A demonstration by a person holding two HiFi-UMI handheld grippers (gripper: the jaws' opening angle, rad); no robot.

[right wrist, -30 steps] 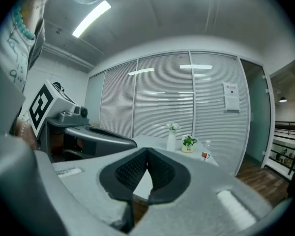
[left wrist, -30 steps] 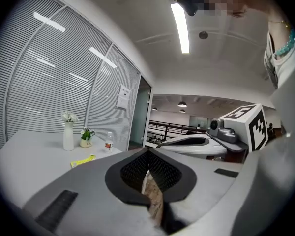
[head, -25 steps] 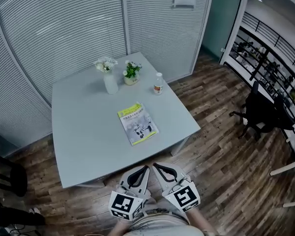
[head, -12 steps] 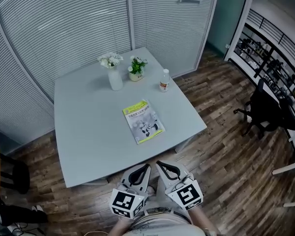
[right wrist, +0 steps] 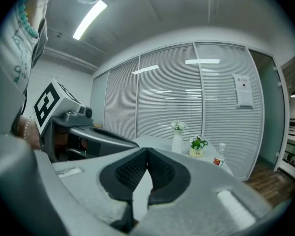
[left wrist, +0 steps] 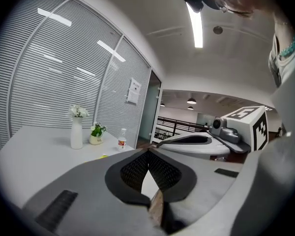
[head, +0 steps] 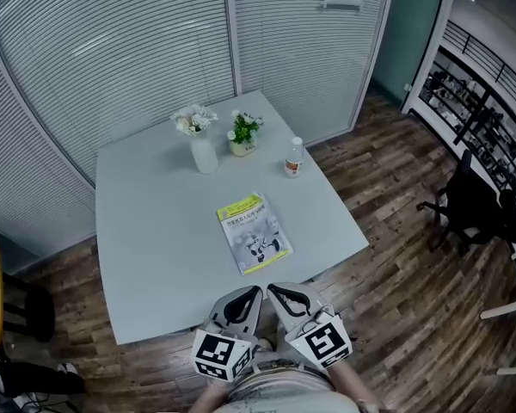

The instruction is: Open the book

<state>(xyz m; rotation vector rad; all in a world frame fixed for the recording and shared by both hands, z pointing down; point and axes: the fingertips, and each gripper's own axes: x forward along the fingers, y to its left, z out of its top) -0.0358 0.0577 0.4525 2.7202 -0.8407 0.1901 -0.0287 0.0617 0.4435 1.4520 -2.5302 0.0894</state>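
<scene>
A closed book [head: 254, 233] with a yellow-green and white cover lies flat on the pale grey table [head: 155, 231], towards its near right side. My left gripper [head: 256, 292] and right gripper [head: 272, 290] hang side by side just off the table's near edge, short of the book, both shut with nothing between the tips. In the left gripper view the left gripper [left wrist: 148, 150] has its tips together. The right gripper [right wrist: 147, 149] looks the same in the right gripper view. Only a yellow sliver of the book [left wrist: 103, 156] shows there.
At the table's far side stand a white vase of flowers [head: 201, 149], a small potted plant [head: 242, 136] and a small bottle [head: 294, 159]. Slatted glass walls [head: 155, 50] run behind the table. A black office chair [head: 469, 209] stands on the wooden floor at the right.
The table and book have come nearer and lower in the head view. Both grippers have moved forward together towards the table's near edge and stay shut.
</scene>
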